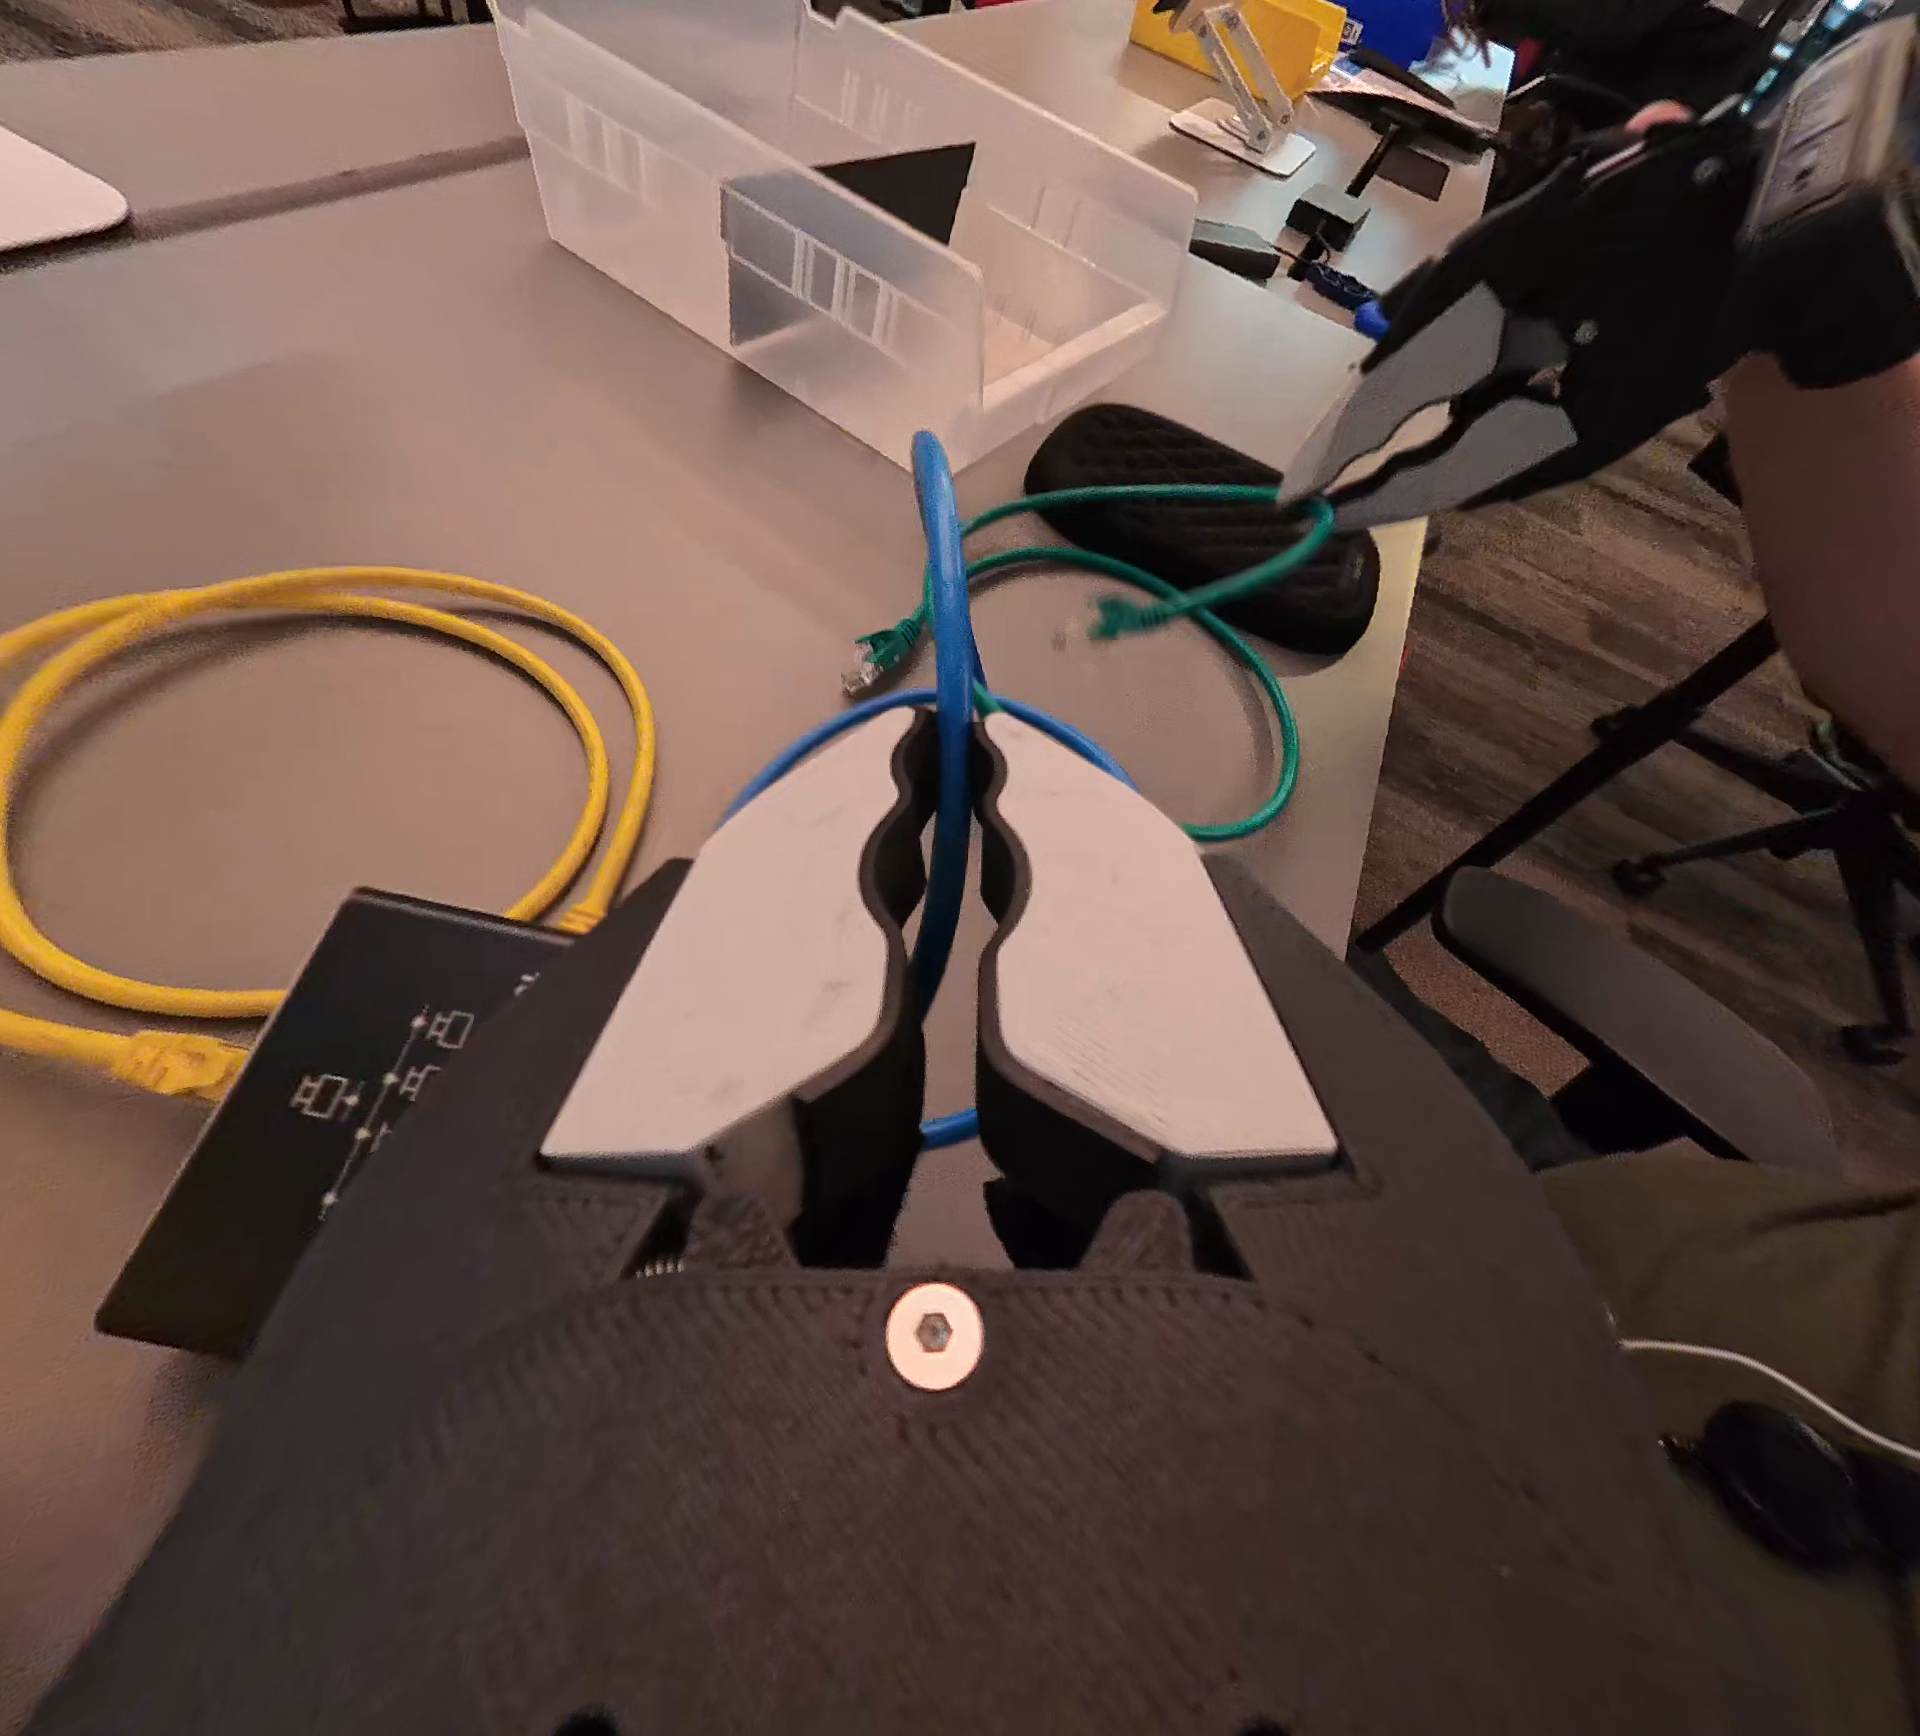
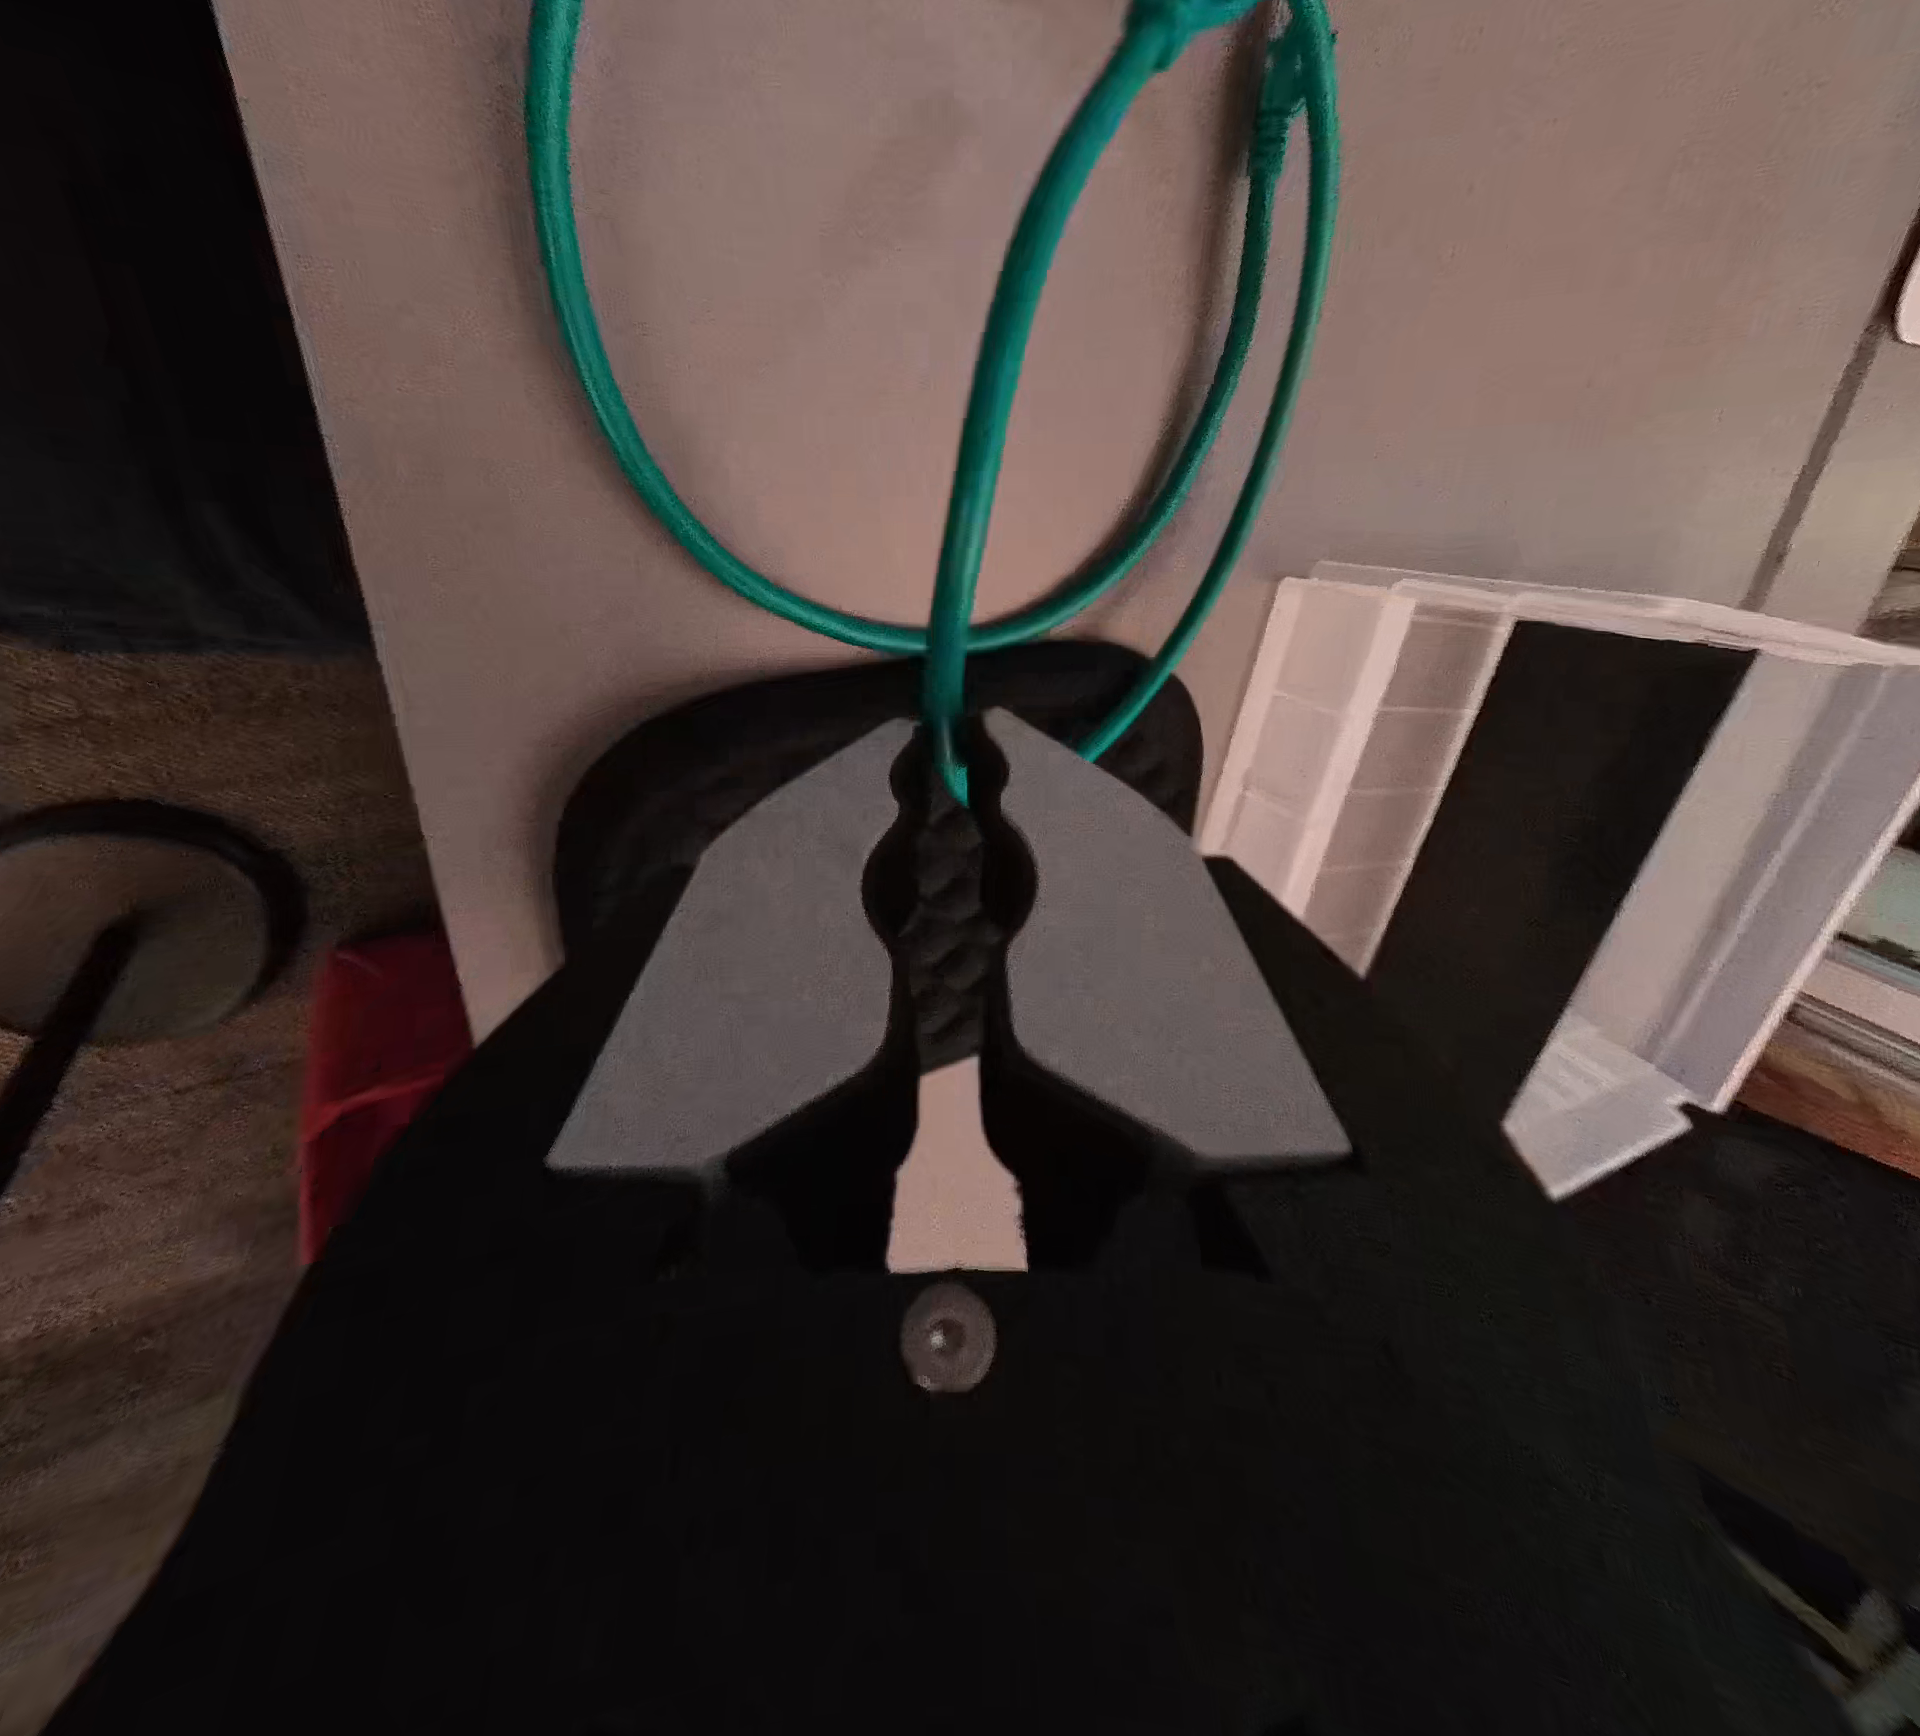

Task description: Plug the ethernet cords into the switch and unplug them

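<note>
My left gripper (image 1: 951,725) is shut on a blue ethernet cord (image 1: 940,564), which runs up between the fingers and arcs above the table. My right gripper (image 2: 961,730) is shut on a green ethernet cord (image 2: 551,232) and holds a loop of it up; it also shows in the left wrist view (image 1: 1311,507). The green cord (image 1: 1278,751) crosses the blue one, and both its plugs (image 1: 883,647) are free. The black switch (image 1: 312,1094) lies at lower left, partly hidden by my left gripper. A coiled yellow cord (image 1: 312,595) meets the switch's side with its plug (image 1: 177,1063).
A clear plastic bin (image 1: 831,232) stands behind the cords on the grey table (image 1: 364,398); it also shows in the right wrist view (image 2: 1558,855). A black padded rest (image 1: 1205,523) lies under the right gripper near the table's right edge. Chairs and floor lie beyond. The left gripper's tips are roughly 25 cm from the right gripper's.
</note>
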A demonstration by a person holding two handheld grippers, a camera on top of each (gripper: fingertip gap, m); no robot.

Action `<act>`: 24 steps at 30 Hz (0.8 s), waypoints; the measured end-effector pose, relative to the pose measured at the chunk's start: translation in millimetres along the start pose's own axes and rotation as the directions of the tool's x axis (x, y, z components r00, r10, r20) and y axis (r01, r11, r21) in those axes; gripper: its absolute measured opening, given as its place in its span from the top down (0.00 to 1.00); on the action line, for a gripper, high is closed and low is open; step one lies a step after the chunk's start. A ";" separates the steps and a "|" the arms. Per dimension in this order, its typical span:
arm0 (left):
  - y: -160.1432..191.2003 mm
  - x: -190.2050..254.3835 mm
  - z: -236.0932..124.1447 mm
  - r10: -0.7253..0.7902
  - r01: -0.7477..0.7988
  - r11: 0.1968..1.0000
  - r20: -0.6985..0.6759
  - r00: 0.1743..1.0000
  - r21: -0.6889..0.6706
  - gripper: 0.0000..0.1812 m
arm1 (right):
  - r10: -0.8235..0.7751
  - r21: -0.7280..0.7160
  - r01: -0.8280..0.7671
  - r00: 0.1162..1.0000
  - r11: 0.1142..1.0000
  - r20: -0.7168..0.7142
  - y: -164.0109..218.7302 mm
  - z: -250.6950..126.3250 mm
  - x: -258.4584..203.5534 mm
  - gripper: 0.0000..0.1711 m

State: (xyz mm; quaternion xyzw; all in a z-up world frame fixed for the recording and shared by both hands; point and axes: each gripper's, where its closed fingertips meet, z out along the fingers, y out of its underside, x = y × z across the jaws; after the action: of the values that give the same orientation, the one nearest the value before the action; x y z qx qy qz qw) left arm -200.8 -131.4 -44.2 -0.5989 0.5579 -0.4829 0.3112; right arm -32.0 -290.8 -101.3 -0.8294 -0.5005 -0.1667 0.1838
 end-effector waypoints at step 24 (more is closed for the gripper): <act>47.1 -16.0 -28.8 0.131 -0.082 0.963 0.180 0.975 -0.257 0.61 | 0.394 0.230 -0.366 0.915 0.902 -0.088 43.8 -5.3 -27.1 0.81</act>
State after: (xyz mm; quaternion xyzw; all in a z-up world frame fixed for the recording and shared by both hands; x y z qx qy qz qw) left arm -243.3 -119.7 -81.0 -0.6465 0.6122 -0.3306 0.3129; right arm -5.4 -333.0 -115.2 -0.8744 -0.3302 -0.1286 0.3313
